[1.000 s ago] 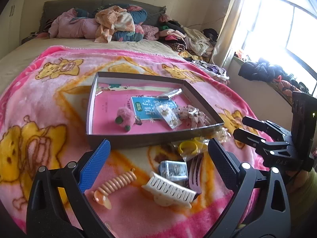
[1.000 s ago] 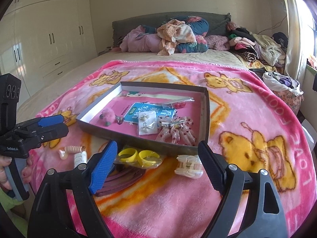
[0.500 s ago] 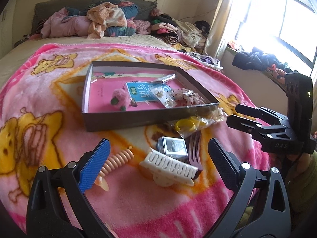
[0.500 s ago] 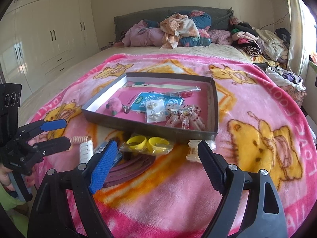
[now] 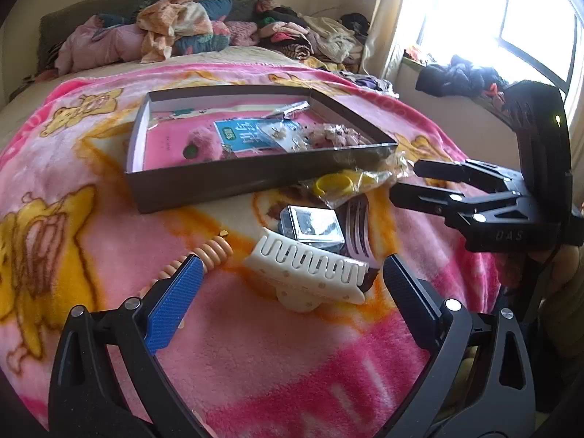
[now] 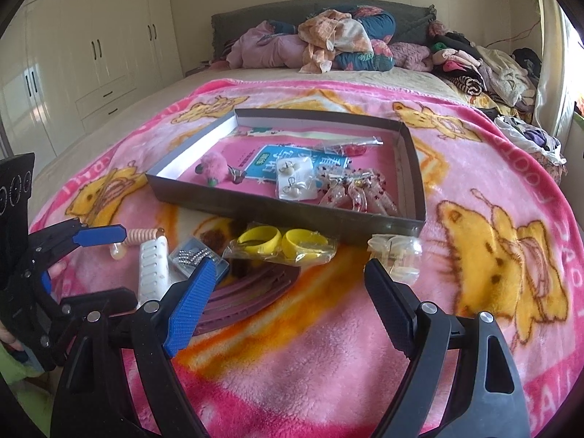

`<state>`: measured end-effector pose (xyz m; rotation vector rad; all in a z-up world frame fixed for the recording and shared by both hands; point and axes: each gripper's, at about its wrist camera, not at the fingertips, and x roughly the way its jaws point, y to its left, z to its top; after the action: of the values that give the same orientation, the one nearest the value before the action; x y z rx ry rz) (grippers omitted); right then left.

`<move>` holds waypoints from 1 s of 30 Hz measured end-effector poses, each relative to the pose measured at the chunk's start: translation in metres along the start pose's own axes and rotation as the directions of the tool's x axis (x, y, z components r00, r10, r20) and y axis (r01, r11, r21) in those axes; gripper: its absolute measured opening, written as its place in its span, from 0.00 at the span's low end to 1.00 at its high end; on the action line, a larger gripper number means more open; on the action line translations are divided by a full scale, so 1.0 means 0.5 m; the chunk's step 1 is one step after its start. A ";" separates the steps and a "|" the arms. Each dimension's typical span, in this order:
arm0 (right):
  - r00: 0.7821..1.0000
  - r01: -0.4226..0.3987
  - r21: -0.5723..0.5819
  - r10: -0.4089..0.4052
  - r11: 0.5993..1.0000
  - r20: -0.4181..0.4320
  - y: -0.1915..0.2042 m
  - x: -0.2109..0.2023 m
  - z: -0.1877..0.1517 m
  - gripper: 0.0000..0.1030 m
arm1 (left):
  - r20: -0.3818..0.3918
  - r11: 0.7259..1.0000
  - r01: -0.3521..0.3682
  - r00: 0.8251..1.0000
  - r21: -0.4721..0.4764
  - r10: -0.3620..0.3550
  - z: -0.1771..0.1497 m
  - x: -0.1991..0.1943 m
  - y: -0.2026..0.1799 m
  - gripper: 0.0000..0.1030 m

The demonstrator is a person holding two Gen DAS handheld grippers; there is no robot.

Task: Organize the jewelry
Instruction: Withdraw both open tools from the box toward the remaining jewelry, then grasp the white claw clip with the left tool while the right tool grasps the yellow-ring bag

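Left gripper (image 5: 292, 284): jaws wide apart, nothing clamped, angled down at the pink blanket (image 5: 277, 346). Directly between and just past its fingertips lies the white claw clip (image 5: 310, 273), teeth toward the tray. Just beyond the clip, a small clear box (image 5: 314, 224) with shiny contents, resting against the mauve combs (image 5: 359, 228). Behind the blue pad, partly hidden by it, the peach spiral hair tie (image 5: 215, 252).

Right gripper (image 6: 288, 292): jaws also wide apart, empty, tilted down at the blanket. Mauve combs (image 6: 248, 288) lie just ahead of its blue pad. Ahead and centred between the fingers, a clear bag with two yellow rings (image 6: 281, 244). Just off the black finger's tip, a clear clip in plastic wrap (image 6: 398, 255). Whether that finger touches it cannot be told. To the left of the blue pad: clear box (image 6: 199, 257), white clip (image 6: 153, 266), spiral tie (image 6: 140, 237), then the left gripper's fingers (image 6: 102, 235).

Farther out from both tools: dark shallow tray (image 6: 292, 215), its near wall just behind the ring bag. Inside it: pink pom-pom (image 6: 215, 168), blue card (image 6: 292, 164), earring card (image 6: 295, 179), and a cluster of clear beaded pieces (image 6: 354, 189) in the corner nearest the black finger.

Far beyond the tray, heaped clothes (image 6: 328, 43) at the headboard.
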<state>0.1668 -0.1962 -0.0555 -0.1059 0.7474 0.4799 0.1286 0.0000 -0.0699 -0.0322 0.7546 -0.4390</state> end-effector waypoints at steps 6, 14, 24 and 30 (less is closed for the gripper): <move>1.000 0.002 0.016 -0.001 1.000 -0.014 -0.009 0.018 0.002 0.78 | -0.012 1.000 0.025 1.000 0.018 -0.024 -0.004 0.019 0.002 0.88; 0.999 -0.022 0.065 0.025 0.998 -0.047 -0.025 0.049 0.008 0.66 | -0.018 0.998 0.065 0.998 0.011 -0.064 -0.001 0.039 0.003 0.88; 0.995 -0.069 0.136 0.079 0.988 -0.068 -0.035 0.085 0.022 0.55 | -0.028 0.995 0.091 0.996 0.044 -0.090 0.004 0.063 -0.011 0.85; 0.990 -0.082 0.188 0.101 0.979 -0.094 -0.045 0.109 0.022 0.56 | -0.030 0.994 0.093 0.995 0.051 -0.092 0.006 0.069 -0.016 0.81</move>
<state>0.2183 -0.1926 -0.0858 0.0768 0.8978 0.4941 0.1498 -0.0211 -0.0889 -0.0123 0.7703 -0.5484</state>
